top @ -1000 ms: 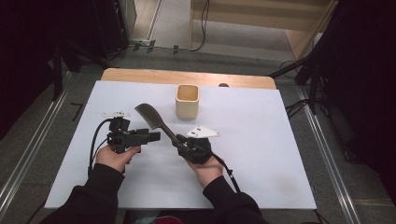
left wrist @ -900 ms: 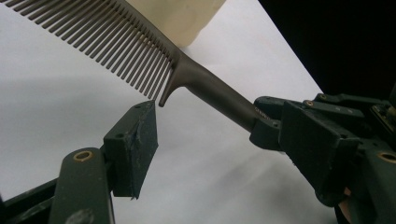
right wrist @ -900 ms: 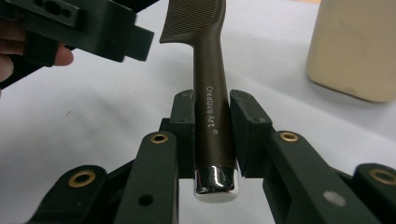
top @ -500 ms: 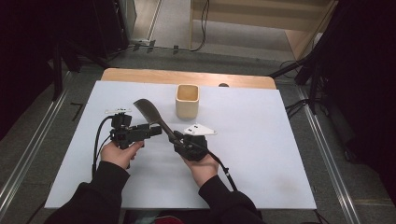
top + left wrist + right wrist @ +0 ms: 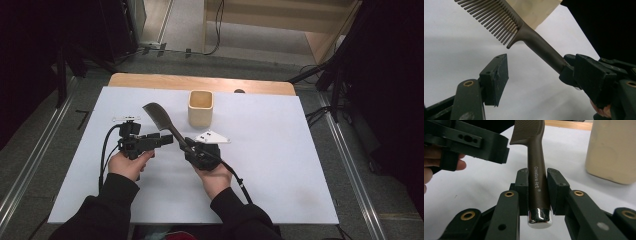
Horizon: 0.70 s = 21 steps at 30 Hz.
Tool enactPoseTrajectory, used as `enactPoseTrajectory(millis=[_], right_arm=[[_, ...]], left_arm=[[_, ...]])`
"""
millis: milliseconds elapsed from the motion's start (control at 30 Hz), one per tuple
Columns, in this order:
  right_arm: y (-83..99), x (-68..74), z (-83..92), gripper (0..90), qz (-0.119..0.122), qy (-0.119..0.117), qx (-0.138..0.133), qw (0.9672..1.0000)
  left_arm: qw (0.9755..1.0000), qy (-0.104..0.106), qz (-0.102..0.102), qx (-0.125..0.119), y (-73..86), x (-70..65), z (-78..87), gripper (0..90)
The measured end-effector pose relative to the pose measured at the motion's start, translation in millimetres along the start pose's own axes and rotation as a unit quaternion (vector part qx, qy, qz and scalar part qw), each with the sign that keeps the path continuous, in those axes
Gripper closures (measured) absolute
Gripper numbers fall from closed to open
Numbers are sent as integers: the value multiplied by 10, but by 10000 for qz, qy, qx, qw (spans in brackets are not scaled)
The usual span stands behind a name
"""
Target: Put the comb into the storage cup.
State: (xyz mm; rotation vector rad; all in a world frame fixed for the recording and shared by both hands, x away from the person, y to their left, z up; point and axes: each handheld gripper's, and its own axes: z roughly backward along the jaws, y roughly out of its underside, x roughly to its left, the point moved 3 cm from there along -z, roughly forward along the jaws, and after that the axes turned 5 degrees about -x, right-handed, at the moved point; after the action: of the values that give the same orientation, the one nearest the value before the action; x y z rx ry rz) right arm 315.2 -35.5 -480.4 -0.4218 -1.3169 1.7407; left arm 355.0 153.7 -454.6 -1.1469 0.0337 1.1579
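Right gripper is clamped on the comb by its handle end, teeth raised toward upper left of centre in the high view. Left gripper is gaping beside the handle. A grip that far back could let the comb swivel. Cup behind: its inside isn't clear from here.

Bright white table, dark, dim surroundings

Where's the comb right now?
High view, centre: the comb is clamped by its handle in the right tool, teeth angled left of the cup.
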Motion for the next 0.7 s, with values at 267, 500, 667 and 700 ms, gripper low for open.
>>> enactPoseTrajectory(millis=[267,500,667,700], right_arm=[[-34,81,-47,704,42,-6,-47,10000],[-42,96,-68,704,-37,25,-99,9999],[-52,120,-83,704,-52,16,-165,9998],[-53,128,-86,704,-62,17,-177,9998]], left_arm=[[9996,-12,228,-172,-51,25,-77,297],[9992,-152,251,-274,-76,24,-123,320],[9994,-173,248,-193,-66,35,-168,331],[9993,-169,254,-204,-65,35,-175,330]])
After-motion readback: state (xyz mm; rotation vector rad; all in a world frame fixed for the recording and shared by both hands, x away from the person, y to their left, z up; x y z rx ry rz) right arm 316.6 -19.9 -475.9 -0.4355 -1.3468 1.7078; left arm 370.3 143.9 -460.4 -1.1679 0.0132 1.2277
